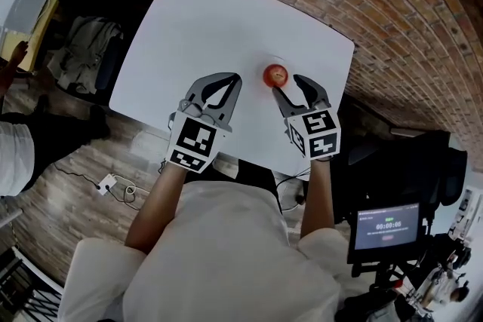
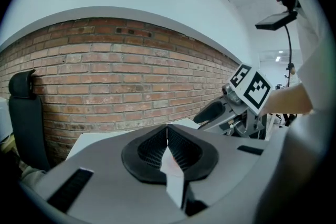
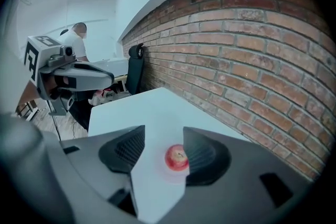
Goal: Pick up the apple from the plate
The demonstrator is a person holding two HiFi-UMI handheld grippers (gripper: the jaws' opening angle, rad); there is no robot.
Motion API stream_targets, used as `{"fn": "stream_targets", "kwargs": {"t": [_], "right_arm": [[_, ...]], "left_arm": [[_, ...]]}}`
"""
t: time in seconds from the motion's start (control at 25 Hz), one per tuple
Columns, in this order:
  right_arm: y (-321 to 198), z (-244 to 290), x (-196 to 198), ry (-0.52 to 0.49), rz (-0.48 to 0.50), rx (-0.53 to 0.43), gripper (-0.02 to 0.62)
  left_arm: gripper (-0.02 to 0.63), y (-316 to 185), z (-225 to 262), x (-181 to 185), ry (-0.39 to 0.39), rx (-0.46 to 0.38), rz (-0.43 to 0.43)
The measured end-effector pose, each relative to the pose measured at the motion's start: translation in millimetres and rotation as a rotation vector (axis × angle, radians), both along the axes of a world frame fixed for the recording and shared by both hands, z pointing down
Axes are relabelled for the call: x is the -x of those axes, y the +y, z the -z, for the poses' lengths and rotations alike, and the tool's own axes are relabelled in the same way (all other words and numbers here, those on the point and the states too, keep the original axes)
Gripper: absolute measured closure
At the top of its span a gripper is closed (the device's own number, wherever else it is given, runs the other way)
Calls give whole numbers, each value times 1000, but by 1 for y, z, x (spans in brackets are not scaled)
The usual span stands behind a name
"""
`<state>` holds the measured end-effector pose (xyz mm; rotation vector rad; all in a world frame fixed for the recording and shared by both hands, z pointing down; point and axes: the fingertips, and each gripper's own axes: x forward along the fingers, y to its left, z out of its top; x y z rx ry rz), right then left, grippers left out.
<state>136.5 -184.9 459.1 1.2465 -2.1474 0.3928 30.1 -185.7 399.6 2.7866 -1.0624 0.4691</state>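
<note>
Right gripper (image 1: 287,86) (image 3: 164,152) has its jaws spread. The apple (image 1: 275,75) (image 3: 177,158) shows between them, close to the right jaw, with neither pad pressing it. It sits on the plate (image 3: 174,175) on the table (image 1: 226,19). Left gripper (image 1: 235,76) (image 2: 167,129), left of the apple, has its jaws pressed together.

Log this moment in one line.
phase: pre-grasp | right gripper: open, apple just ahead, not gripped | left gripper: shut, empty | apple: on white table
</note>
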Motion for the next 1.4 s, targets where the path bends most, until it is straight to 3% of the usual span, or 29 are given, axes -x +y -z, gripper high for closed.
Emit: {"fn": "stream_targets", "kwargs": {"t": [0.2, 0.36, 0.64, 1.2, 1.4], "right_arm": [[-12, -16, -4, 22, 28, 35, 383], [-16, -31, -3, 51, 78, 55, 337], [-17, -52, -2, 94, 129, 88, 318], [-23, -74, -12, 130, 174, 118, 316], [-21, -88, -19, 219, 220, 181, 316]], "left_arm": [[600, -13, -11, -1, -12, 21, 17], [600, -18, -17, 2, -35, 28, 28], [600, -18, -25, 10, -57, 45, 55], [600, -18, -38, 2, -82, 77, 76], [600, -20, -42, -4, -82, 85, 70]]}}
